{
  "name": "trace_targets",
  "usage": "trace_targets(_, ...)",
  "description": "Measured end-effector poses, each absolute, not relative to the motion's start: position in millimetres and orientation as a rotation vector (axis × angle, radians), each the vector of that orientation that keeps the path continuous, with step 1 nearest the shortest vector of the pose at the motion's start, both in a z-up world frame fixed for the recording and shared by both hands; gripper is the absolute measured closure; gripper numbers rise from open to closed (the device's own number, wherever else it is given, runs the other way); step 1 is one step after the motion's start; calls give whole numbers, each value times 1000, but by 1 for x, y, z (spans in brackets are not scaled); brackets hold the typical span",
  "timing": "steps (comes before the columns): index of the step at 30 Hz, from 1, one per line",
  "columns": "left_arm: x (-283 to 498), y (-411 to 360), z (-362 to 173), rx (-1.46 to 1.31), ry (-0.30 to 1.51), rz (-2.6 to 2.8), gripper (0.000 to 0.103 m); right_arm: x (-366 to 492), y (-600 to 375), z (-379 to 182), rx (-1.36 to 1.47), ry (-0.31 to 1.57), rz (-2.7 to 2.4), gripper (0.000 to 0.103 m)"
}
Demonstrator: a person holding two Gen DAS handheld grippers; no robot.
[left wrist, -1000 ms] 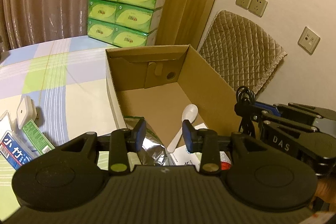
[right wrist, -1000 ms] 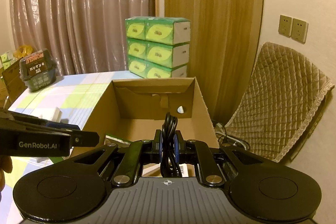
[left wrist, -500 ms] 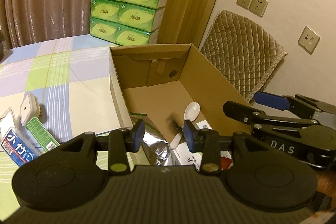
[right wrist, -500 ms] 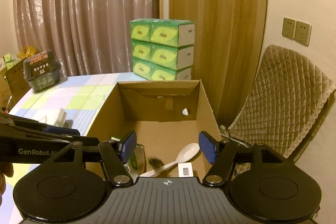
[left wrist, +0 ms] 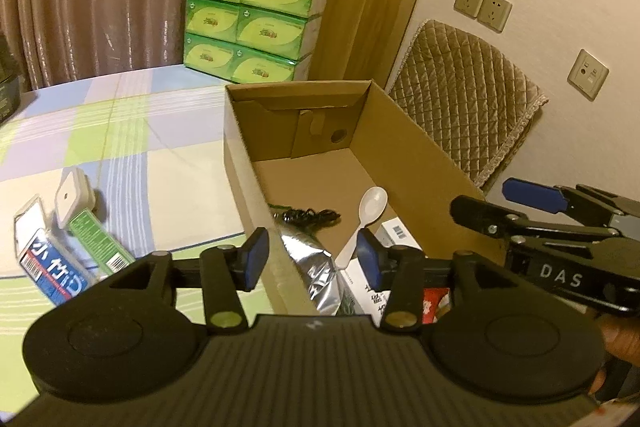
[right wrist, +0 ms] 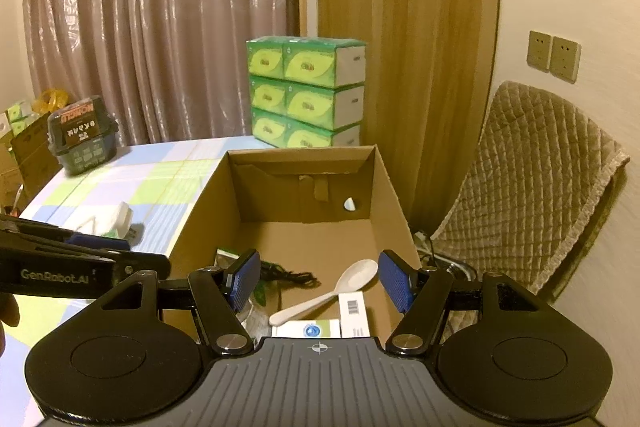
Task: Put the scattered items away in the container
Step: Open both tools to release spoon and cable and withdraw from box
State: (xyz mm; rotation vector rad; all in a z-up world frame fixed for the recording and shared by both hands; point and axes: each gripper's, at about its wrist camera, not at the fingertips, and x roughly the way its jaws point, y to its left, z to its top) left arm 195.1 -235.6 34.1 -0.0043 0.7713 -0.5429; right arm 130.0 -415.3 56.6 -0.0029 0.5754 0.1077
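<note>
Pastel checked cloth covers the table [left wrist: 120, 131] where my open brown cardboard box [left wrist: 416, 147] stands, tissue packs stacked at the far edge. A second ago my right gripper [right wrist: 318, 281] was clenched on a coiled black cable; now its jaws stand apart with nothing between them, and the coiled black cable [left wrist: 306, 215] lies on the box floor just left of the white plastic spoon [right wrist: 326, 297]. So that item counts as tidied, I judge. My left gripper [left wrist: 310, 259] has just been opening, empty, over the near box wall. Only the left view shows what remains outside: a small white square gadget [left wrist: 72, 193], a green flat packet [left wrist: 100, 241] and a blue-and-white packet [left wrist: 50, 269] on the cloth at near left. The right view alone shows a dark basket [right wrist: 82, 139] far left.
</note>
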Motion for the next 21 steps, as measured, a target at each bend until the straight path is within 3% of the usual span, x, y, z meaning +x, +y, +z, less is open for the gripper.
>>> trace_targets(6, 180, -218, 36, -8, 771, -517, 39, 113, -412, 59, 8, 580, 106, 40)
trace_targets(10, 168, -205, 40, -8, 763, -491, 19, 100, -405, 65, 7, 569, 117, 39)
trace_targets(13, 159, -195, 42, -6, 762, -476, 10, 91, -398, 68, 6, 561, 123, 34)
trace_targets(21, 134, -166, 41, 11, 761, -410, 1, 70, -378, 73, -11, 552, 153, 25)
